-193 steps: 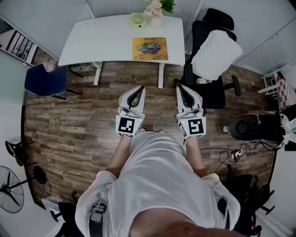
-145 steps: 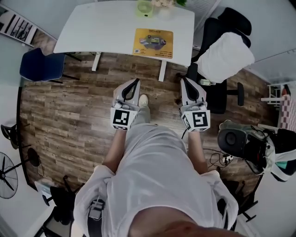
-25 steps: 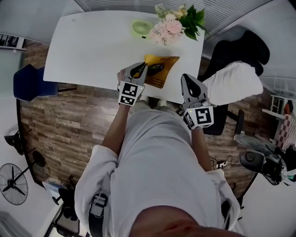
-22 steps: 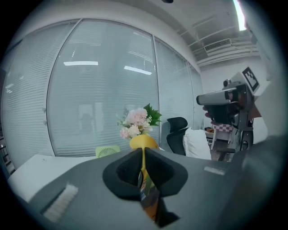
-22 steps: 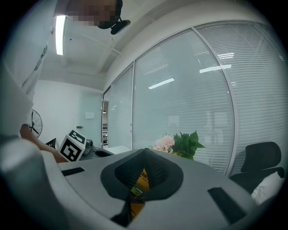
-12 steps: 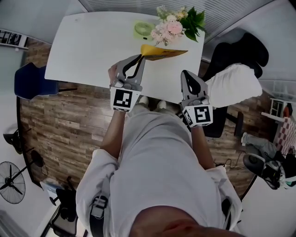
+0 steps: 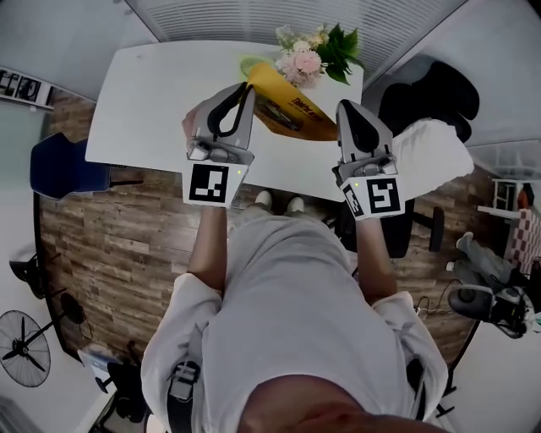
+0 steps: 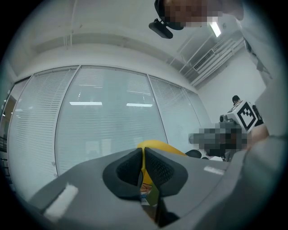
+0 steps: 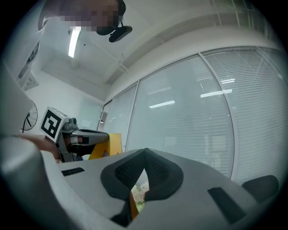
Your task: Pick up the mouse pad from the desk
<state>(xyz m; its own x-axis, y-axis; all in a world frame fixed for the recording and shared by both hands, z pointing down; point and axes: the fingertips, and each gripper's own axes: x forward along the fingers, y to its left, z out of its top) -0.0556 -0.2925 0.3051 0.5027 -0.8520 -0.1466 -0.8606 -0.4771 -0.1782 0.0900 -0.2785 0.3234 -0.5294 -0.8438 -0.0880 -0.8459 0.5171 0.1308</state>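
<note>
White desk [image 7: 144, 93] below. Left gripper [image 7: 247, 86] clamps the pad [image 7: 292, 108], jaws hiding its edge. Right gripper's [image 7: 347, 106] jaws meet, empty.

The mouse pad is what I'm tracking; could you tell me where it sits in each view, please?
Head view: the mouse pad is top centre, tilted above the desk, held by the left gripper.
Left gripper view: lower centre, yellow edge between the jaws.
Right gripper view: left of centre.
Shared landmark: the window blinds.
</note>
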